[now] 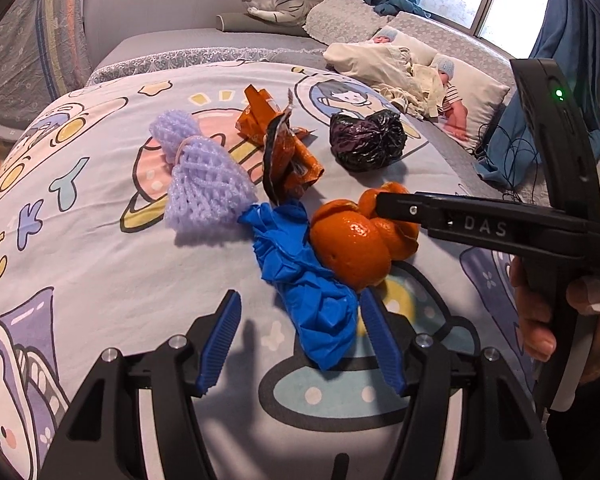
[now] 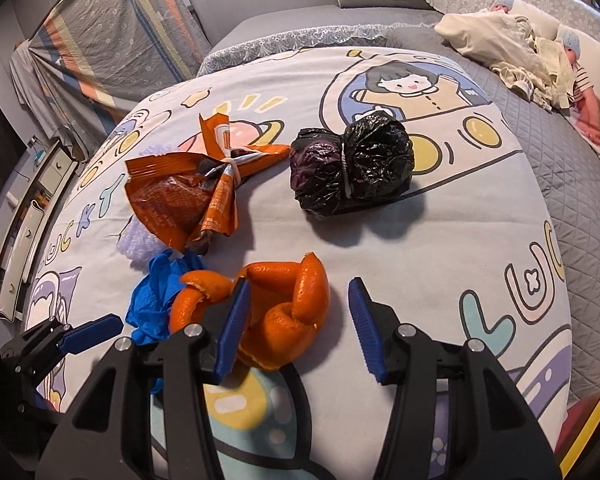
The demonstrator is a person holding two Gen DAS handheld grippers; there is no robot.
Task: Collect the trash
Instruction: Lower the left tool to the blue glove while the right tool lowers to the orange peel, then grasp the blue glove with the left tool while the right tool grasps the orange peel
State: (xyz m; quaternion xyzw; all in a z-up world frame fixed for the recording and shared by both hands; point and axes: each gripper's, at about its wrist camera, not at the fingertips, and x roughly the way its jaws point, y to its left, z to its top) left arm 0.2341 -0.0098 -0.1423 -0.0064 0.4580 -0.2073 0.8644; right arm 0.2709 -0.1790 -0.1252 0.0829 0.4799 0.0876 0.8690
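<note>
Nothing is collected yet, as far as I can see: all 5 pieces of trash lie loose on the cartoon-print bedspread (image 1: 100,260), clustered near its middle, and no bin or bag to receive them shows in either view. My left hand-held gripper (image 1: 300,340) hangs low over the near end of the crumpled blue glove (image 1: 300,276), its blue pads apart; the glove's tail lies between them but I judge the pads are not pressing on it. My right hand-held gripper (image 2: 296,328) comes in over the orange peel (image 2: 284,312), jaws apart, the left pad just at the peel, the right pad over bare cloth; nothing is clamped. In the left view the same gripper reaches across from the right, its tip over the peel (image 1: 356,240). The peel is curled, glossy, in joined strips, touching the glove. Beyond them lie a torn orange snack wrapper (image 2: 184,196), crumpled and tied at the waist, a purple foam fruit net (image 1: 204,184) pinched in the middle, and a black plastic bag (image 2: 352,164) balled up with a white band around it, set a little apart to the right. Judgement: the first pick is in hand, all 5 items left. The glove and wrapper will likely squash flat on grasp; the peel may break apart.
</note>
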